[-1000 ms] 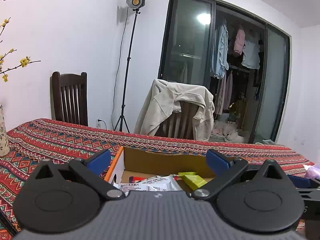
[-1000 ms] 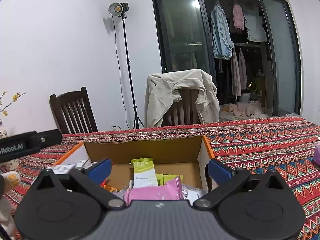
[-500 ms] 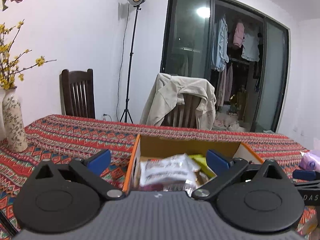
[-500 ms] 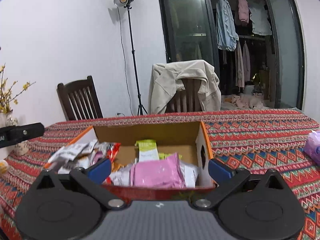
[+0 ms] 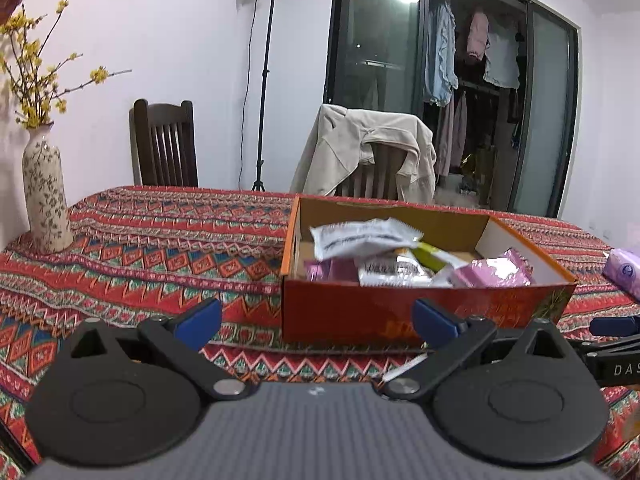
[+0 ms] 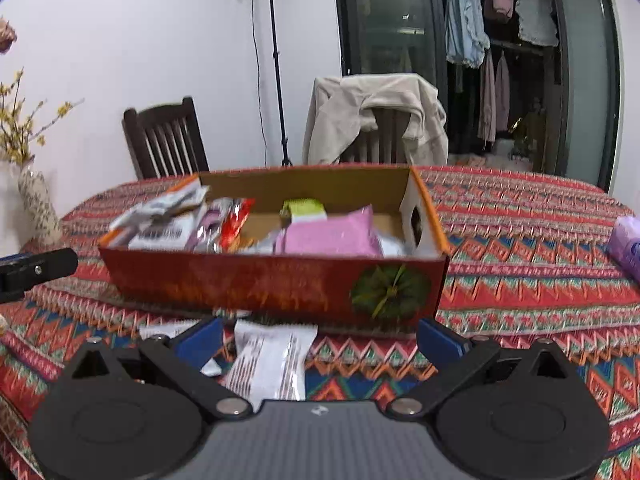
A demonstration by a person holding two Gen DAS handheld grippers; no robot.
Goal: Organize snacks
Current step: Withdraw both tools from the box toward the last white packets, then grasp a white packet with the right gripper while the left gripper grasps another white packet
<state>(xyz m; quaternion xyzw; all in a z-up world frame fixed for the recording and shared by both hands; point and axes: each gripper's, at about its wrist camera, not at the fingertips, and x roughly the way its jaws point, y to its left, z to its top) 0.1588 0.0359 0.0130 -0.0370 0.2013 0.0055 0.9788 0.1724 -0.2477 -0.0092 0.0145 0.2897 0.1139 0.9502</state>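
Most snack packets already lie inside the red cardboard box [image 6: 272, 280] on the tabletop [image 6: 520, 280]: a white packet [image 5: 364, 234] on top at the box's left end, a pink packet [image 6: 332, 236] toward its right end. One white snack packet [image 6: 272, 360] still lies on the cloth just in front of the box. A purple pack [image 6: 626, 240] sits well right of the box. Left claw [image 5: 316, 316] and right claw [image 6: 318, 336] both stand apart, empty, so I judge the task nearly finished.

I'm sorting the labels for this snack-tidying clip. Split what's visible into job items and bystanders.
Job items: red cardboard box full of snack packets; pink packet inside it; white printed packet on the tablecloth before the box.

Bystanders: floral ceramic vase, dark wooden chair, beige jacket, lilac tissue pack.
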